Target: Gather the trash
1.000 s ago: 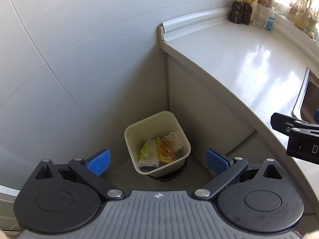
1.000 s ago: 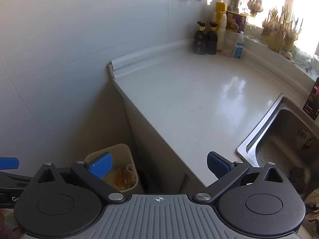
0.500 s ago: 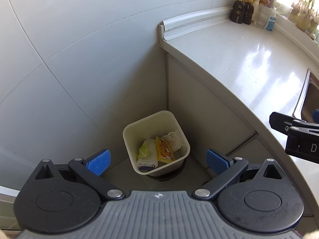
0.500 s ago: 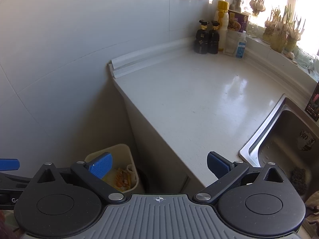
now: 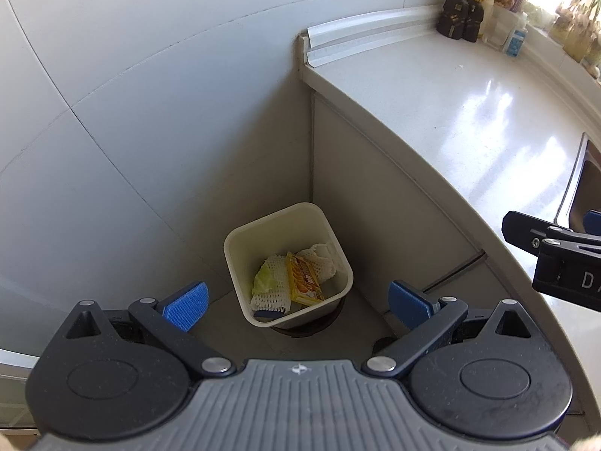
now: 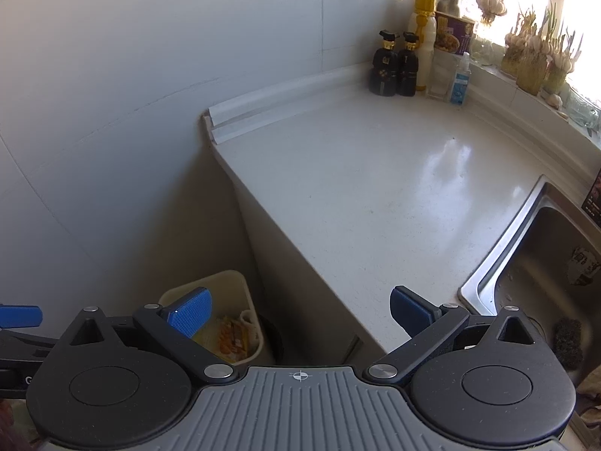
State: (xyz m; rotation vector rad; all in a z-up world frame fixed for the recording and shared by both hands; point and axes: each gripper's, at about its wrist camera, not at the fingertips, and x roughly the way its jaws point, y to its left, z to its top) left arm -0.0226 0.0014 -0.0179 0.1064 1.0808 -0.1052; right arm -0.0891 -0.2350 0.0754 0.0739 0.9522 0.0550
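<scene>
The left claw hangs spread wide and empty, high above the cream square plastic bin, which stands on the floor in the corner where the grey wall meets the white stone surface. Inside the bin lie white foam fruit netting and, just right of it, an orange printed snack wrapper. Both look light, soft and crushable; a pinch on a loose edge should hold them. Right of the bin, over the surface, the right claw is also wide and empty.
</scene>
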